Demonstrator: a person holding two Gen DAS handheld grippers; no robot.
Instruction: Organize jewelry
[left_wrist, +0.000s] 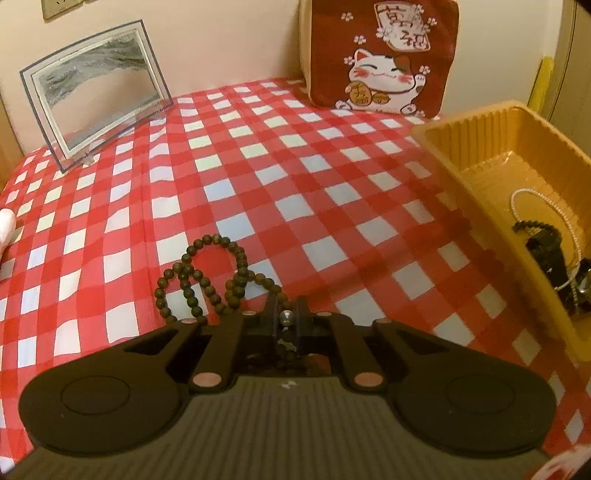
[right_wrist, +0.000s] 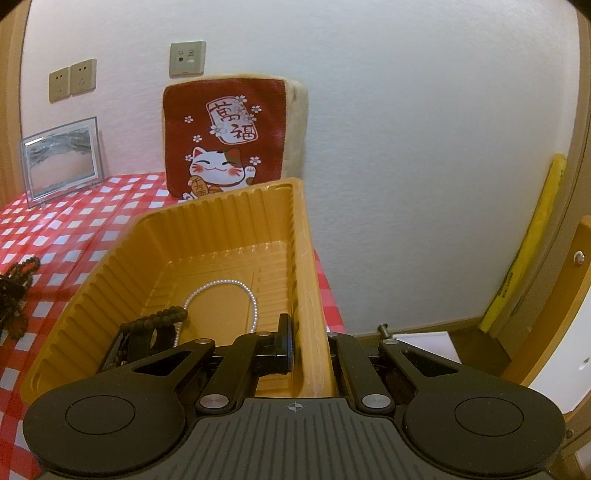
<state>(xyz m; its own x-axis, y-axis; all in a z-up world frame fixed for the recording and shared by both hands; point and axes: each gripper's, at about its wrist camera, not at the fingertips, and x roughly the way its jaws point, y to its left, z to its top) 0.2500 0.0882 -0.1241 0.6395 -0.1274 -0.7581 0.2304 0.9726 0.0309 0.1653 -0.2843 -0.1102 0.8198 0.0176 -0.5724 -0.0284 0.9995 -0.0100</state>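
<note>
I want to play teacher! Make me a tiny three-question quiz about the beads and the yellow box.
1. True or false: the left claw is pinching the dark bead necklace.
2. What does the right claw grip? A) yellow tray wall B) pearl strand C) cushion
3. Fill in: the white pearl strand lies inside the ____.

Key: 1 true; 2 A, the yellow tray; 3 tray.
</note>
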